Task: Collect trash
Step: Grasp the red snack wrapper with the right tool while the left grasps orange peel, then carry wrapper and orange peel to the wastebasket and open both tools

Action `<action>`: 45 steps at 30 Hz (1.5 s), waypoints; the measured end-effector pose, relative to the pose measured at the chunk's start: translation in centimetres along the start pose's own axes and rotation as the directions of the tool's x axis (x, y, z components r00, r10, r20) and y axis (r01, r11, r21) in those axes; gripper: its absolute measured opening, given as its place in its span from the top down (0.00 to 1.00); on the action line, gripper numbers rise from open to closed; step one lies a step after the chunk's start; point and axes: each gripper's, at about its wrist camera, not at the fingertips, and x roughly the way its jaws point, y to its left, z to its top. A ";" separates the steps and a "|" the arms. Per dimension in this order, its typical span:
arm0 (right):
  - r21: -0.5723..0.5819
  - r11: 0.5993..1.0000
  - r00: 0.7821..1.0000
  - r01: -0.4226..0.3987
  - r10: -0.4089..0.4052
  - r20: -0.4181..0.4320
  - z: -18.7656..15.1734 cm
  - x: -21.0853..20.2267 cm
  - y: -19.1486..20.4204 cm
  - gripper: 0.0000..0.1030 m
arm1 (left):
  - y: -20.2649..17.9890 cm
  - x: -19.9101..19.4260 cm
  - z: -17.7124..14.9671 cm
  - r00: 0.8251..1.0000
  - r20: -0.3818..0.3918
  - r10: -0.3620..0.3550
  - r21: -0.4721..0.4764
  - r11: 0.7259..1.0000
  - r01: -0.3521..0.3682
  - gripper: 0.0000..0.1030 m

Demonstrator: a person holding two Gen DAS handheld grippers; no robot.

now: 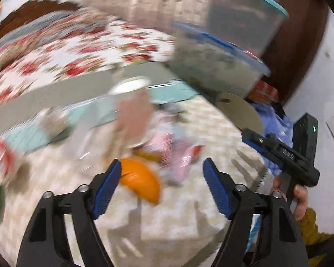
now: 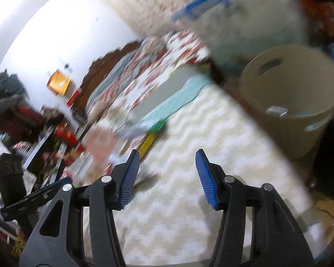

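Two plastic tubs (image 1: 220, 66) behind beige bin (image 2: 296, 93)

Litter pile (image 1: 144, 133) mid-frame in the left wrist view smeared by motion blur, pieces not tellable, orange object (image 1: 140, 181) partly behind the left jaw, clear storage boxes (image 1: 229, 51) blurred, contents unreadable, beige bin (image 2: 296, 93) cut by blur, clutter at left (image 2: 33, 124) indistinct

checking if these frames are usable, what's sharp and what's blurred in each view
Left wrist view: the left gripper is sharp, the orange piece and bedspread smear with motion. Right wrist view: the right gripper is crisp, the beige bin blurred, the white wall overexposed.
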 end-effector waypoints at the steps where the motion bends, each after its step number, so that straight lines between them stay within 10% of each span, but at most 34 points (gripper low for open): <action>1: -0.008 1.000 1.000 -0.006 0.006 -0.015 -0.4 0.6 0.7 0.46 | 0.9 -0.3 -0.2 1.000 0.001 0.005 -0.022 1.000 -0.005 0.36; 19: -0.128 0.991 0.979 -0.024 -0.002 -0.202 0.0 9.2 5.3 0.18 | 2.9 5.9 -1.7 0.987 -0.135 -0.089 -0.120 0.990 0.073 0.35; 25: -0.193 0.973 0.949 -0.124 0.059 -0.310 -2.5 9.8 6.9 0.79 | 2.3 6.4 -1.9 0.980 -0.137 -0.146 -0.151 0.981 0.125 0.85; 35: -0.141 0.982 0.983 -0.126 0.104 -0.151 -2.8 3.0 5.1 0.85 | -0.4 2.8 -1.6 0.980 -0.077 -0.184 -0.090 0.980 0.177 0.96; 45: -0.022 0.991 0.987 0.129 -0.127 0.094 1.8 -4.2 -4.3 0.85 | -10.6 6.4 4.2 0.963 -0.102 -0.251 0.115 0.958 0.262 0.96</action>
